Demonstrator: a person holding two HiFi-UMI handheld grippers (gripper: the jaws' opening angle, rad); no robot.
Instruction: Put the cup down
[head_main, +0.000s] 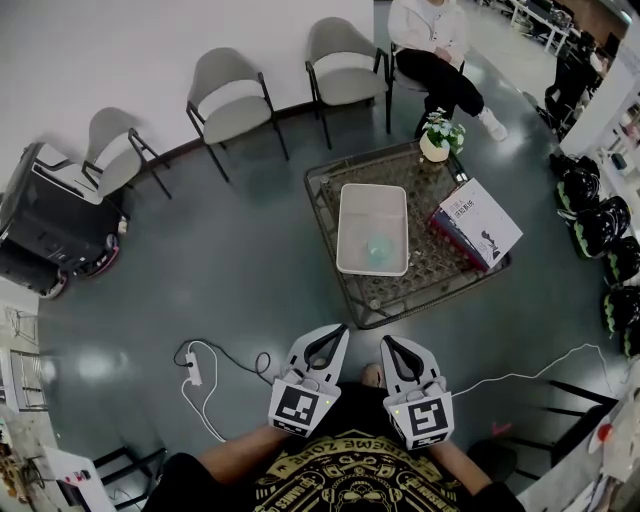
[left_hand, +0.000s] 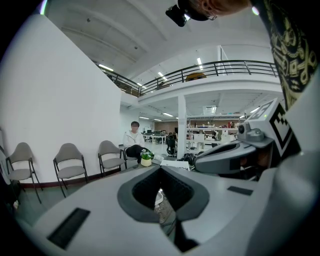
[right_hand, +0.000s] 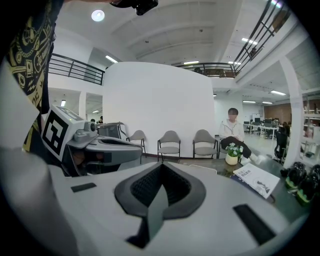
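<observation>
1. Sitting in the white tray (head_main: 346, 232), toward its near end: cup (head_main: 380, 247), pale green, translucent; neither gripper touches it.
2. Tray: on the table (head_main: 445, 272), left of its centre, long side running away from the person (head_main: 350, 480) who holds the grippers.
3. Left gripper (head_main: 340, 330): jaws together, nothing between them; held close to the body, well apart from the table.
4. Right gripper (head_main: 386, 342): jaws together, empty; just beside the left one.
5. Book (head_main: 482, 226): on the table's right part, near the tray, not touching it.
6. Plant (head_main: 439, 134): small, in a white pot, at the table's far edge.
7. Chairs (head_main: 230, 95): three empty grey ones along the white wall (head_main: 120, 50); a seated person (head_main: 435, 45) past them.
8. Power strip (head_main: 195, 372): white, on the floor (head_main: 240, 270) left of the grippers, cable trailing.
</observation>
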